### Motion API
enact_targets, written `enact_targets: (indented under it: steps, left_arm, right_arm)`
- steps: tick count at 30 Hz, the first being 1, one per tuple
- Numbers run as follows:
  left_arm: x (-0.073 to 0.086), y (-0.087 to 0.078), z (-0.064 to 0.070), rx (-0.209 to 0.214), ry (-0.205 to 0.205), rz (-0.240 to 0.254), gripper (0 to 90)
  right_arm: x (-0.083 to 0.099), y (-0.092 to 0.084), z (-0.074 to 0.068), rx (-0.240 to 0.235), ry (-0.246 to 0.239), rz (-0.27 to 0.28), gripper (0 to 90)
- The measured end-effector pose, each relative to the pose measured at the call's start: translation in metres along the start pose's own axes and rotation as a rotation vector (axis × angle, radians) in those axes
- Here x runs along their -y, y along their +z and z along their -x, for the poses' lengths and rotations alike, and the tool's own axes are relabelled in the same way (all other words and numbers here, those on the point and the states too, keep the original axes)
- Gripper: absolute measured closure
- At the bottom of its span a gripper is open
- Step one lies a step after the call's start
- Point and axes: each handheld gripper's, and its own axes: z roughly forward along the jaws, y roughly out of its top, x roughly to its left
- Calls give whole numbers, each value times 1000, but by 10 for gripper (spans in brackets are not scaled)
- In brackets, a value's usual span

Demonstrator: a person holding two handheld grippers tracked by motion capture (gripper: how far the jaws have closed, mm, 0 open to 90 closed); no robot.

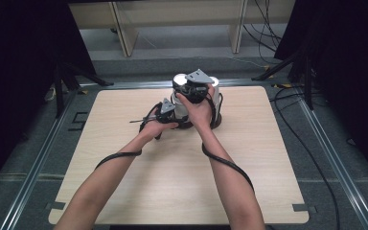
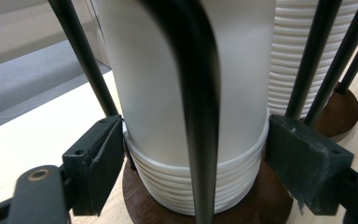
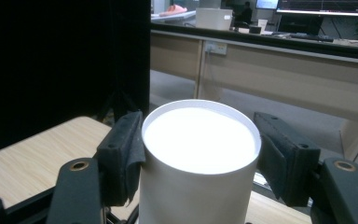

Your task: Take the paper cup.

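Pale wooden desk (image 1: 172,172) carries a stacked white paper cup column (image 2: 191,182); left gripper (image 2: 193,158) jaws pinch its ribbed rims, right gripper (image 3: 198,154) jaws clamp the upturned white top cup (image 3: 200,158).

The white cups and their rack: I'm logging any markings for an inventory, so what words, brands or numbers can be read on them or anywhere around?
None can be read.
White cup in the right gripper: plain, no print.
Stacked cups and rack base: no label.
Monitors far behind: content too small and blurred to read.
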Motion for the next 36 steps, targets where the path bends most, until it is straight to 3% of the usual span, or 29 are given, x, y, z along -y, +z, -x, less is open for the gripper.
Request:
enact_targets:
  steps: [3,11,12,13,14,16,19,22,26,27,36]
  left_arm:
    - [0,0,1,-2,-3,2,200]
    - [-1,-8,3,-9,22,0,165]
    - [-1,-10,3,-13,20,4,150]
    - [-1,-13,3,-12,10,10,143]
    - [0,-18,3,-12,-4,14,139]
    - [0,-26,4,-15,8,15,119]
    - [1,-38,6,-9,12,26,89]
    - [1,-51,10,34,-32,37,59]
    - [4,-67,19,51,3,59,43]
    - [5,-69,20,50,10,62,42]
    - [15,-108,35,49,66,78,31]
  right_arm:
    - [-4,-1,2,6,-33,30,364]
    - [-11,-11,1,-15,0,36,364]
    - [-11,-14,0,-12,20,33,364]
    - [-12,-16,3,-9,-23,44,364]
    - [-13,-18,3,-19,-2,44,364]
    - [-13,-25,3,-28,19,41,364]
    - [-13,-33,5,-39,20,52,364]
    - [-11,-43,6,-54,39,40,364]
    - [-8,-54,7,-59,27,45,363]
    - [-7,-57,6,-73,54,42,363]
    - [10,-83,10,-82,76,31,363]
